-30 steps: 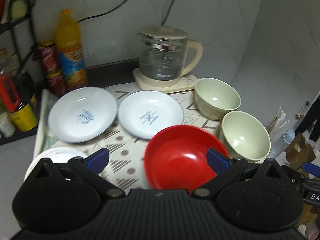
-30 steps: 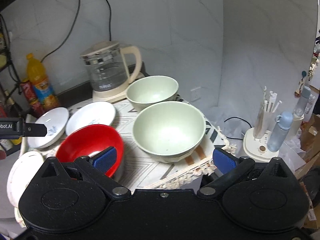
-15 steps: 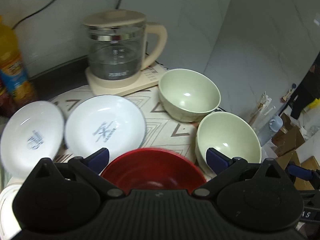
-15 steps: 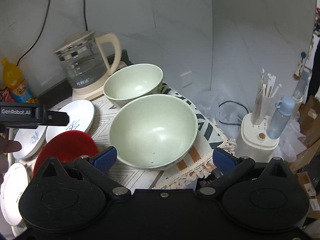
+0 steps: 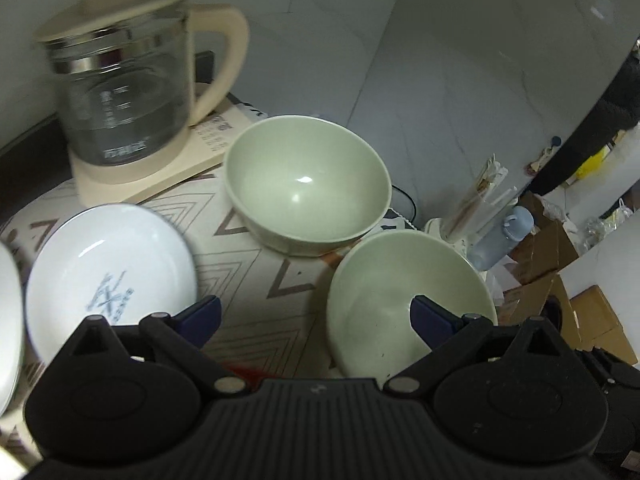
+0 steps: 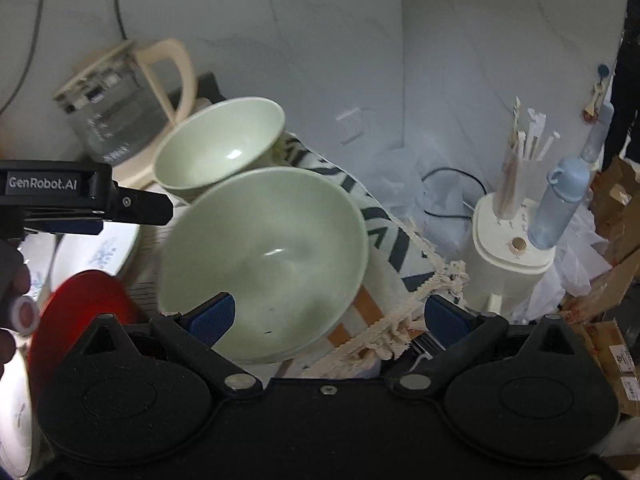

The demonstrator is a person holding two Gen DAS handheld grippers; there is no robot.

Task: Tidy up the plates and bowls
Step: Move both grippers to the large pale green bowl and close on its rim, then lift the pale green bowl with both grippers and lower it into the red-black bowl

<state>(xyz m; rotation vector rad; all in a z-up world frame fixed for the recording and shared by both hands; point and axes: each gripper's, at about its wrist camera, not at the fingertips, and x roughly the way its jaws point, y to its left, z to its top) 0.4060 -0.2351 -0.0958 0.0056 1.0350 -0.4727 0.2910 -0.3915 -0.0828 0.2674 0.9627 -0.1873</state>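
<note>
- Presently, the left gripper (image 5: pixel 316 312) has its jaws spread wide, empty, above the patterned cloth (image 5: pixel 240 248).
- Right gripper (image 6: pixel 328 316): jaws released, straddling the near green bowl (image 6: pixel 264 256).
- Far green bowl (image 5: pixel 306 182) sits beside the glass kettle (image 5: pixel 120 80); white plate (image 5: pixel 108 264) at left.

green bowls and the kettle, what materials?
Green bowls: likely melamine or glazed ceramic; matte-satin sheen, soft highlights, faint specks. Can't tell which. Kettle: clear glass body, metal band, cream lid, handle and base that look plastic.

Two green bowls (image 5: pixel 306 184) (image 5: pixel 404 296); one red bowl (image 6: pixel 80 312); three white plates (image 5: pixel 108 264) (image 5: pixel 8 320) (image 6: pixel 14 412); one kettle (image 5: pixel 128 92).
</note>
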